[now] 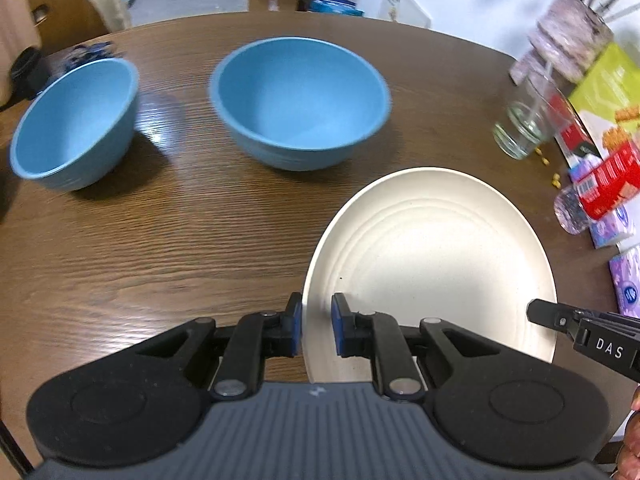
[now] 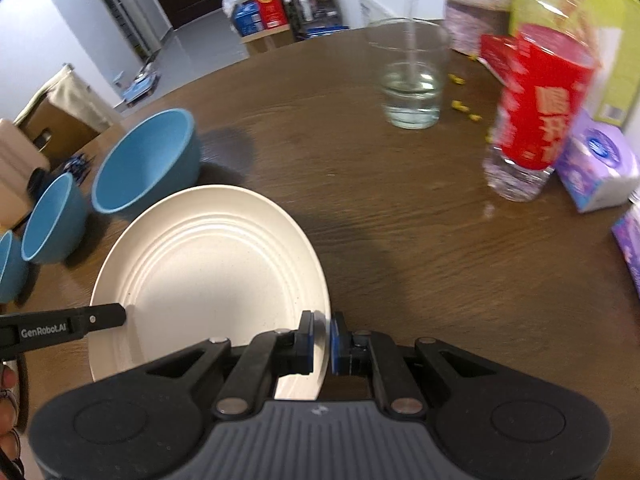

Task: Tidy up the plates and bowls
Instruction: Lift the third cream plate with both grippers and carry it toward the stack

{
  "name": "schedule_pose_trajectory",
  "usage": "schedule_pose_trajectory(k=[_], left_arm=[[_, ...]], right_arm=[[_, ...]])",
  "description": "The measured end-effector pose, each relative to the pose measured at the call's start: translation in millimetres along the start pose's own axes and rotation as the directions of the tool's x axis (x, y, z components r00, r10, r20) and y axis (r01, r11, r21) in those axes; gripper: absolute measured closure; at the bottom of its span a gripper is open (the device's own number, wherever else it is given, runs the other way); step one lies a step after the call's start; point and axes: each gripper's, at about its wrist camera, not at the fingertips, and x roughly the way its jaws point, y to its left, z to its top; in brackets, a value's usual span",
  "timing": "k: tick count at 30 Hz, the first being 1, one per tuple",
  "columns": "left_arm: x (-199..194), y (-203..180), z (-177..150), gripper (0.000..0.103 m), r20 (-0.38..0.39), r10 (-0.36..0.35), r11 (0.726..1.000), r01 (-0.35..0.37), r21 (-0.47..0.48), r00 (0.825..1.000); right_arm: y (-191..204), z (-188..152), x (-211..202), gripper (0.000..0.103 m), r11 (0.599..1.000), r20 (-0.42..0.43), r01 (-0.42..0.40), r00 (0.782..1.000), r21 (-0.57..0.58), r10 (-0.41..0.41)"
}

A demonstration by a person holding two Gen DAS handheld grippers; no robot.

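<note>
The left gripper (image 1: 317,330) straddles the left rim of the cream plate (image 1: 432,256): one blue pad lies outside the rim, the other inside. The jaws are nearly closed, clamped on the rim. The right gripper (image 2: 323,340) grips the opposite rim of the same plate, one pad on each face of the edge, jaws closed tight on it. In the left wrist view the right gripper's finger enters from the right edge and meets the plate rim; in the right wrist view the left gripper's finger enters from the left edge and lies over the plate's left side.

The plate is held between both grippers above the brown wooden table (image 1: 160,240). Whether its underside touches the tabletop cannot be determined. The plate is empty, with concentric ridges around its centre.

The big bowl (image 1: 300,100), blue and empty, stands upright on the table just beyond the plate. A second bowl (image 1: 76,124), also blue, stands to its left, apart from it. The right wrist view shows the edge of a third bowl (image 2: 8,268) at the left border, next to the second one.

On the right side of the table stand a glass (image 2: 412,80) with a little water and a rod in it, a bottle (image 2: 536,116) with a red label, and tissue packs (image 2: 596,164). Small yellow crumbs (image 2: 460,106) lie between glass and bottle.
</note>
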Motion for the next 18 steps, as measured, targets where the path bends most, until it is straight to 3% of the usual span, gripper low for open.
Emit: schedule_pose_trajectory(k=[18], left_arm=[[-43, 126, -16, 0.087, 0.036, 0.073, 0.981, -0.065, -0.182, 0.997]], right_arm=[[131, -1, 16, 0.095, 0.982, -0.047, -0.077, 0.996, -0.17, 0.07]])
